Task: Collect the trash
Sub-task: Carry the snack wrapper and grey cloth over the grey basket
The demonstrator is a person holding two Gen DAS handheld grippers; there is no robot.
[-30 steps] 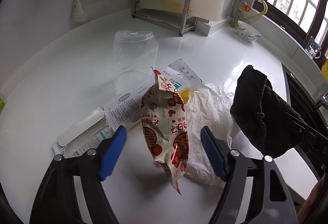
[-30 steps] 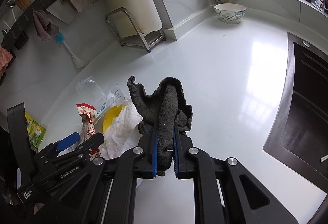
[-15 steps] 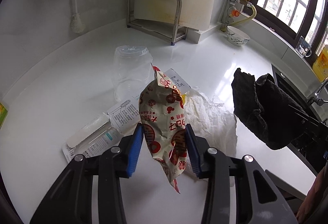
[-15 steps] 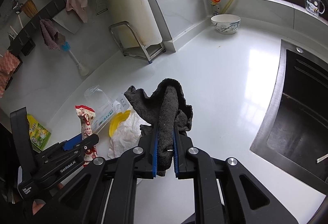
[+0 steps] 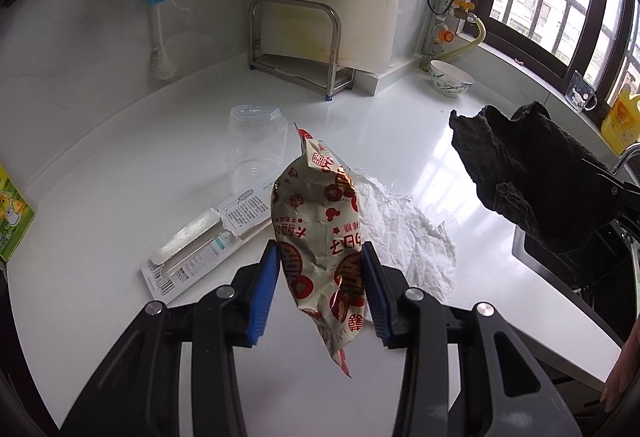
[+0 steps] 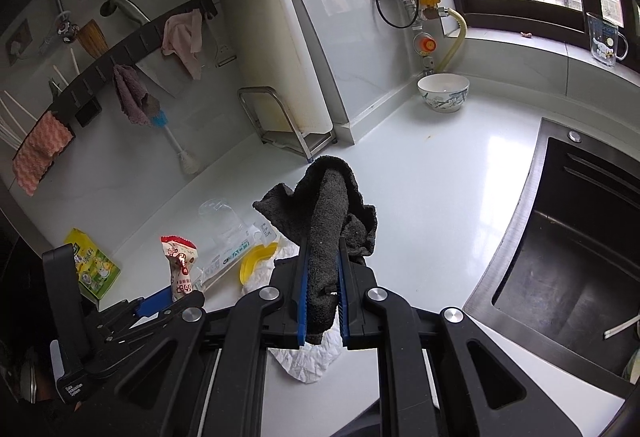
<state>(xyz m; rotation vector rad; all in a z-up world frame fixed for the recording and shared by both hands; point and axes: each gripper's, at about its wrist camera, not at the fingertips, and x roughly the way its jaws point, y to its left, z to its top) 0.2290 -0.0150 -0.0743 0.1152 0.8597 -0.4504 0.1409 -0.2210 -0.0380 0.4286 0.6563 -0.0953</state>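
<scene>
My left gripper [image 5: 320,293] is shut on a red-and-cream snack wrapper [image 5: 320,225] and holds it above the white counter [image 5: 120,165]. The wrapper also shows in the right wrist view [image 6: 182,265]. My right gripper [image 6: 323,301] is shut on a dark grey cloth [image 6: 328,213], also seen at the right of the left wrist view [image 5: 528,173]. On the counter lie a crumpled white paper [image 5: 400,229], a toothbrush package [image 5: 208,233], a clear plastic jar [image 5: 256,145] and a yellow lid [image 6: 256,261].
A green box [image 5: 12,213] sits at the counter's left edge. A metal rack [image 5: 296,49] and a bowl [image 5: 450,79] stand at the back by the wall. A dark sink [image 6: 560,237] lies to the right. A brush [image 5: 160,37] hangs on the wall.
My left gripper closed on the snack wrapper and lifted it off the counter. Both grippers rose and pulled back; the right one kept its hold on the cloth.
</scene>
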